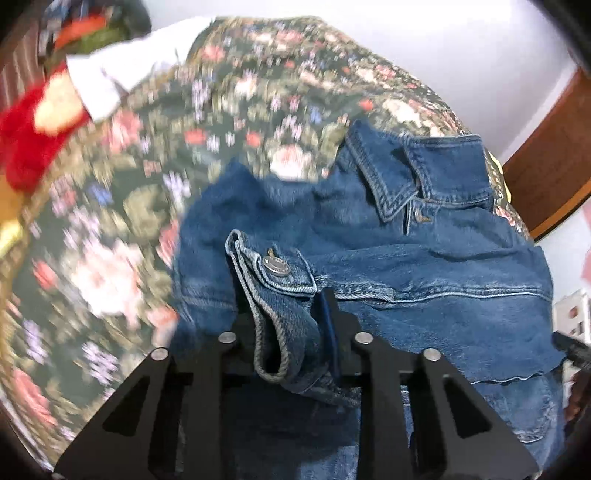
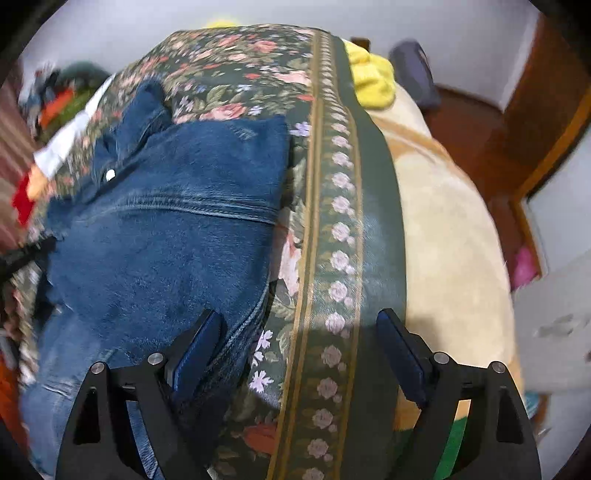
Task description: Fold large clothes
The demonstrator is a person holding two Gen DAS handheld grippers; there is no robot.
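Note:
A blue denim jacket lies spread on a dark floral bedspread, its collar at the far side. My left gripper is shut on a sleeve cuff that carries a metal button; the cuff fills the gap between the fingers. In the right wrist view the jacket covers the left half of the floral bedspread. My right gripper stands wide open at the jacket's near right edge. Its left finger lies over the denim hem and its right finger over the bedspread's border.
A cream blanket and a yellow cloth lie to the right of the bedspread. A white cloth, a red item and a heap of coloured clothes sit at the far left. Wooden furniture stands on the right.

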